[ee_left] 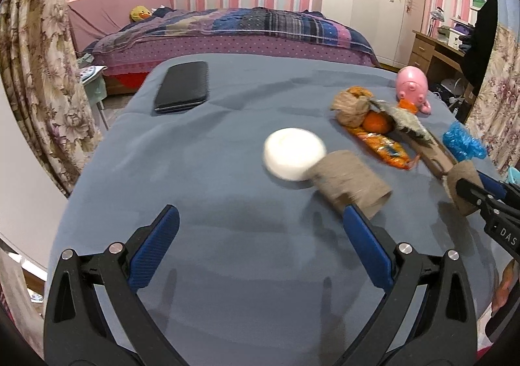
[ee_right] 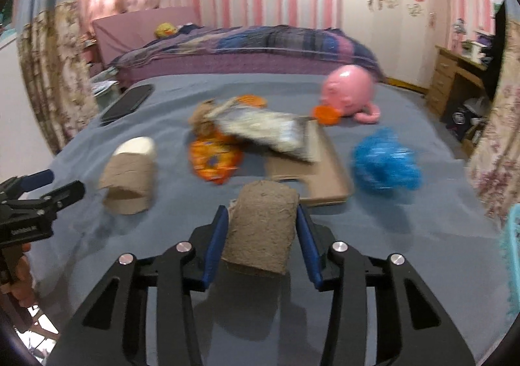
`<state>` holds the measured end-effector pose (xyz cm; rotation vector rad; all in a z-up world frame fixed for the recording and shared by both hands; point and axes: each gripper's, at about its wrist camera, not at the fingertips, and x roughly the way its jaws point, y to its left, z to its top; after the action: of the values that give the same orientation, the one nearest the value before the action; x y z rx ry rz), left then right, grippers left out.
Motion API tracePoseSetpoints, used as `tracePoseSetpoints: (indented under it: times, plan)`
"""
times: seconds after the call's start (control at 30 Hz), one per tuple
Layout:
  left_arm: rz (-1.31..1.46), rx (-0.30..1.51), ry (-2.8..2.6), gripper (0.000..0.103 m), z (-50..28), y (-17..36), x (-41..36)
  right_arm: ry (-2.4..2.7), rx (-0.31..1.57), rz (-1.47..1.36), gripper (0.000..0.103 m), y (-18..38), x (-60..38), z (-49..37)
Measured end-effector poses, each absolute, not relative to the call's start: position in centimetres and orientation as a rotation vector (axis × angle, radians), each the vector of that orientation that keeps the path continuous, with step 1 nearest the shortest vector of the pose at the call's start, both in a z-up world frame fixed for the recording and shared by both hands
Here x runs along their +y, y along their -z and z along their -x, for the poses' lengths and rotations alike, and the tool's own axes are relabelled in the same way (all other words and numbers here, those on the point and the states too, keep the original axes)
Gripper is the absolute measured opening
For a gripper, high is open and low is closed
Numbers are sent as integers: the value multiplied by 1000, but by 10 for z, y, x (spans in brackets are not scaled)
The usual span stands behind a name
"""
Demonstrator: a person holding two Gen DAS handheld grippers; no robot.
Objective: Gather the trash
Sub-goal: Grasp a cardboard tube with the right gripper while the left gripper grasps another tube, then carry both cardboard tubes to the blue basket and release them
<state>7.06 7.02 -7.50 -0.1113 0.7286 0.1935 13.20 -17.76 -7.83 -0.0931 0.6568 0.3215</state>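
My right gripper (ee_right: pixel 260 220) is shut on a brown cardboard tube (ee_right: pixel 261 229), held just above the blue cloth; the same tube shows at the right in the left wrist view (ee_left: pixel 463 185). My left gripper (ee_left: pixel 261 216) is open over the cloth, its right finger close to a second cardboard tube (ee_left: pixel 351 182) that lies on its side (ee_right: pixel 128 184). Behind lie an orange wrapper (ee_right: pixel 214 158), a silver foil bag (ee_right: pixel 273 132), a flat cardboard box (ee_right: pixel 321 171) and a crumpled blue plastic bag (ee_right: pixel 385 161).
A white round block (ee_left: pixel 294 153) sits by the lying tube. A black phone (ee_left: pixel 182 86) lies at the far left, a pink octopus toy (ee_right: pixel 349 93) at the far right. A bed stands behind the table, a teal basket rim (ee_right: pixel 512 255) at the right edge.
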Motion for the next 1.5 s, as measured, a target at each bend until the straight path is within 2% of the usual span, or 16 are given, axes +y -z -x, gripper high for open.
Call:
tracePoseSetpoints:
  times: [0.47,0.6,0.67,0.83,1.23,1.5]
  plan:
    - [191,800,-194,96,-129,75,22,-199,652,43,43,72,-232,-144]
    - [209,838,-164,81,-132,85,17,-208,642,42,43,70,-231,-143]
    - [205,856,-161,66,-133,90,15,-209,639,40,43,69,-231,-142]
    - [207,850,-144,53,-128,90,12,-208,644,38,43,70,-233,-141]
    - [135,742,-150,52,-104,54,6,-185,603,39,43,59,-243,-134]
    - [91,678,-120,52,-101,25,-16,-109,523,23,43,26,-298,-122]
